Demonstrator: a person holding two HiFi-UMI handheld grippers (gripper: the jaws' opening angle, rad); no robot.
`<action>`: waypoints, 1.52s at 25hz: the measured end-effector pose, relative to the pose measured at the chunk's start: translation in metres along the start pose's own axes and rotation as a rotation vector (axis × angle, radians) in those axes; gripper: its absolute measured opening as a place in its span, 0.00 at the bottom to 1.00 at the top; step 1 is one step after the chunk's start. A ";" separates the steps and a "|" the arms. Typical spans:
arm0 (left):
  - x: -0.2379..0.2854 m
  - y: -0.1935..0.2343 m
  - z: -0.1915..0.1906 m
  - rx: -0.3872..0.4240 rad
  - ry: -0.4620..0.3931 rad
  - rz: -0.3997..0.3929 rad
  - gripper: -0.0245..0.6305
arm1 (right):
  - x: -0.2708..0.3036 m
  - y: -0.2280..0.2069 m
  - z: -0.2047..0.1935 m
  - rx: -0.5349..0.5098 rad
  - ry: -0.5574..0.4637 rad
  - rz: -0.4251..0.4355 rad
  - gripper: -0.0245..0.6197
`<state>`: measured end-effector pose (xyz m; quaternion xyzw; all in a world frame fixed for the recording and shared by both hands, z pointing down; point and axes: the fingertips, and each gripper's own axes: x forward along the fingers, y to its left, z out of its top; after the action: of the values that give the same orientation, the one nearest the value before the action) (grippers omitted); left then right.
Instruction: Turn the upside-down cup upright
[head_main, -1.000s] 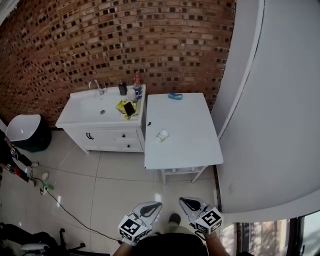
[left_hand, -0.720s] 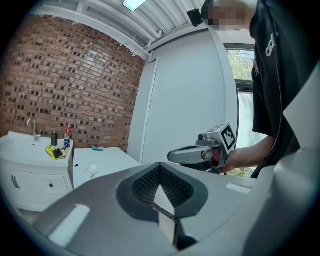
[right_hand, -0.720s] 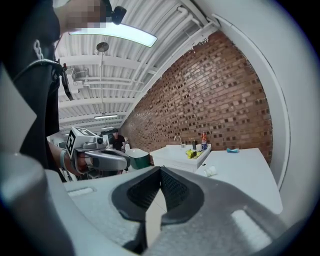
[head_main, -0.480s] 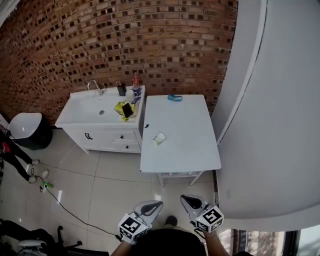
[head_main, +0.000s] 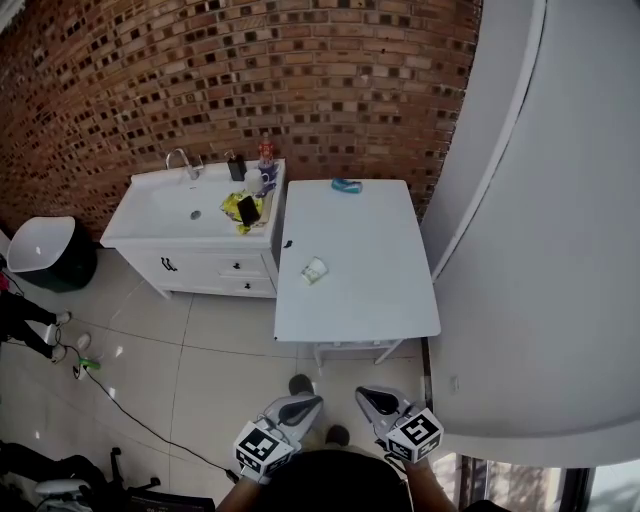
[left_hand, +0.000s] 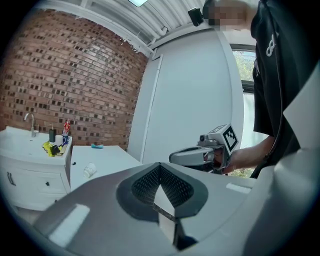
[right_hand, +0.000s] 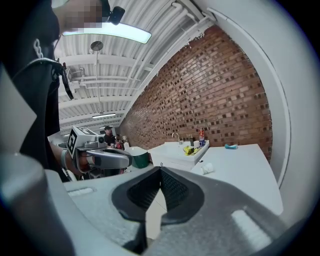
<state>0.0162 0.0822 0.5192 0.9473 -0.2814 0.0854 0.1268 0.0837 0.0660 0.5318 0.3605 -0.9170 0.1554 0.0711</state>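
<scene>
The left tool (head_main: 303, 404) and the right tool (head_main: 371, 401) are each pressed together on nothing. The cup (head_main: 314, 270) rests on the white bench (head_main: 385, 290), well apart from both.

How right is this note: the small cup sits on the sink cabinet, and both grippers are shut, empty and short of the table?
One slip: the cup sits on the white table beside the sink cabinet, not on it, as the head view shows. The left gripper and right gripper are shut, empty and short of the table.
</scene>
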 end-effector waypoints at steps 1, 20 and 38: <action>0.002 0.005 0.001 -0.001 -0.001 0.000 0.06 | 0.004 -0.002 0.000 0.002 0.002 -0.003 0.03; 0.049 0.183 0.032 -0.067 0.053 0.032 0.06 | 0.147 -0.091 0.059 -0.031 0.072 -0.043 0.03; 0.093 0.298 0.008 -0.122 0.176 0.015 0.06 | 0.230 -0.172 0.053 -0.017 0.220 -0.173 0.03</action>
<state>-0.0720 -0.2090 0.5906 0.9245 -0.2810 0.1520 0.2081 0.0322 -0.2176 0.5778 0.4182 -0.8704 0.1798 0.1875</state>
